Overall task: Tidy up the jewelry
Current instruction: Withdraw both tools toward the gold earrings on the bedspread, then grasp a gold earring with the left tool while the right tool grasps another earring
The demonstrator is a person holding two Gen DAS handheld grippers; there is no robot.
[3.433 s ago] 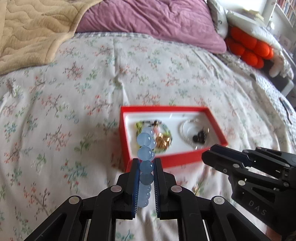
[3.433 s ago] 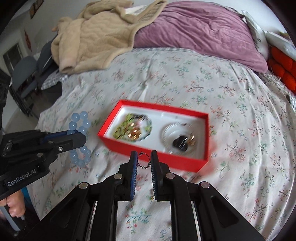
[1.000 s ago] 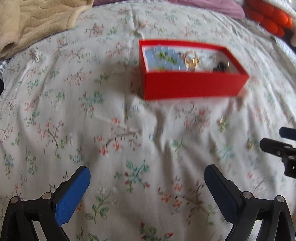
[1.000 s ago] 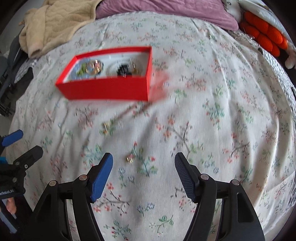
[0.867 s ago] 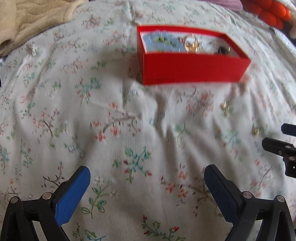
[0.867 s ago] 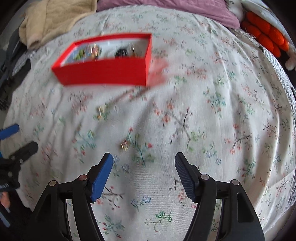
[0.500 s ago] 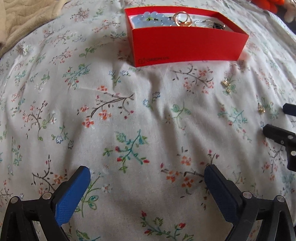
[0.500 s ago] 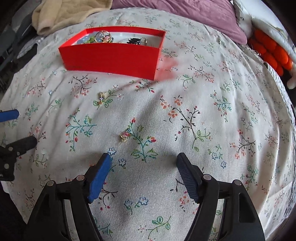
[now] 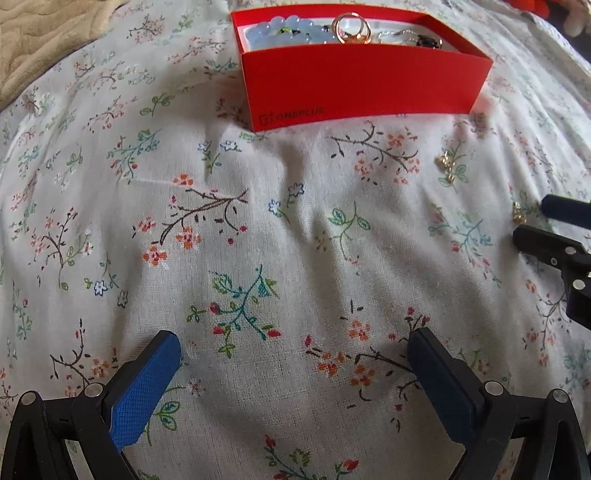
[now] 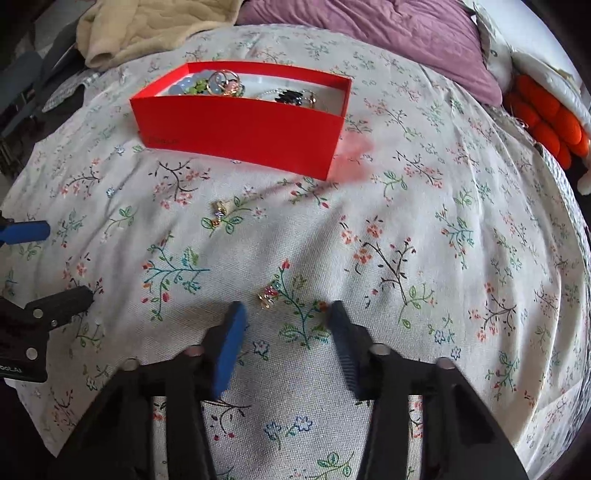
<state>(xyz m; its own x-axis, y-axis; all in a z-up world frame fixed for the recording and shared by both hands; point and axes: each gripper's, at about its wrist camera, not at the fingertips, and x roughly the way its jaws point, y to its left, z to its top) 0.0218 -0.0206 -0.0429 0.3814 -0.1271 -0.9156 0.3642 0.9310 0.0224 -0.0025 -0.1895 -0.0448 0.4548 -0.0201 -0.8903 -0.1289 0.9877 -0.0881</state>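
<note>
Red box [image 10: 236, 138] on floral bedspread [image 10: 424, 229], holding blue bead bracelet [image 9: 284, 29], gold rings [image 9: 351, 24] and dark pieces. Two small gold earrings loose on the cloth: one [image 10: 267, 293] just ahead of right gripper [image 10: 284, 314], jaws apart and just been closing, nothing between; other [image 10: 219, 214] nearer box. Left gripper [image 9: 291, 343] spread wide, empty

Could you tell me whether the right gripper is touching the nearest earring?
Apart. The right wrist view shows the earring lying on the sheet just beyond the right gripper, with bare fabric between it and both fingertips.
</note>
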